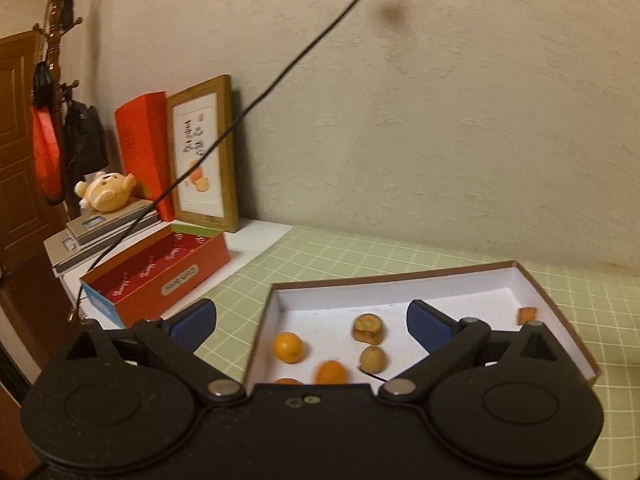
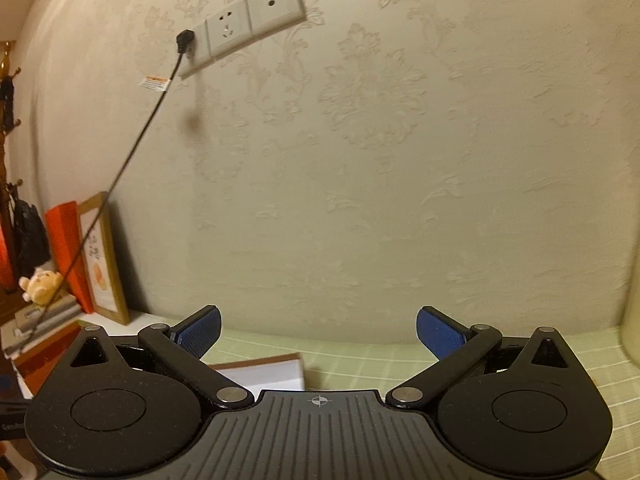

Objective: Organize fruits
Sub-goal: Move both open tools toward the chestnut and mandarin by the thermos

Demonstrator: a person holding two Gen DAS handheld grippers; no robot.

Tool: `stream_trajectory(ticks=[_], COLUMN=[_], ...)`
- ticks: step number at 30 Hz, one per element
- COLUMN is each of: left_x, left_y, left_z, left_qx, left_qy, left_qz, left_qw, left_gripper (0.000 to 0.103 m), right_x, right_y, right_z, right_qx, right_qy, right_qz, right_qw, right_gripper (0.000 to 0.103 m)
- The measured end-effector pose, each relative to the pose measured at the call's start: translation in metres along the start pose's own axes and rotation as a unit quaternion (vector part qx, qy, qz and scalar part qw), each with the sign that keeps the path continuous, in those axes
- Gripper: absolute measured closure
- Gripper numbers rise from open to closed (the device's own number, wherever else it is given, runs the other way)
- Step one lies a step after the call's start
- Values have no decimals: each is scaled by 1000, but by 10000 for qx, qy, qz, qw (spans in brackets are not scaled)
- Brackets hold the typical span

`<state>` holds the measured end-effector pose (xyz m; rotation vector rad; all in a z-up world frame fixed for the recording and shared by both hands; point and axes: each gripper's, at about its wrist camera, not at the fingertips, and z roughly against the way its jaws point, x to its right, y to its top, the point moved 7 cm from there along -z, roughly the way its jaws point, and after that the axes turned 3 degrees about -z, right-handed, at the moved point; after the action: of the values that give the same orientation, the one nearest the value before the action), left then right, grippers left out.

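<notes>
In the left wrist view a shallow white box with a brown rim lies on the green checked cloth. Inside it lie an orange, a second orange, a brownish round fruit, a squat brown-green fruit and a small orange piece at its right wall. My left gripper hangs open above the box's near part, nothing between its blue pads. My right gripper is open too and faces the wall, with only a corner of the white box below its left finger.
An open red box stands left of the white box. Behind it are a framed picture, a red carton, a plush toy on stacked books, and a coat rack. A black cable runs down from the wall socket.
</notes>
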<state>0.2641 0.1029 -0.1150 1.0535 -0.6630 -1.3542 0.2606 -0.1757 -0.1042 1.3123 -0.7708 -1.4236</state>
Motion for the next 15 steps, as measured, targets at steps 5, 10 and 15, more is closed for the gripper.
stream_trajectory(ticks=[5, 10, 15], left_x=[27, 61, 102], left_y=[1, 2, 2], left_z=[5, 8, 11], left_qx=[52, 92, 138], left_qy=[-266, -547, -889], left_qz=[-113, -263, -453], left_qw=[9996, 9981, 9949], left_gripper=[7, 7, 7], right_x=[24, 54, 94], right_y=[1, -1, -10], right_z=[13, 23, 30], right_qx=[-33, -92, -303], right_qy=[-204, -493, -806], right_qz=[103, 170, 77], right_qw=[9997, 9986, 9963], right_gripper=[0, 0, 0])
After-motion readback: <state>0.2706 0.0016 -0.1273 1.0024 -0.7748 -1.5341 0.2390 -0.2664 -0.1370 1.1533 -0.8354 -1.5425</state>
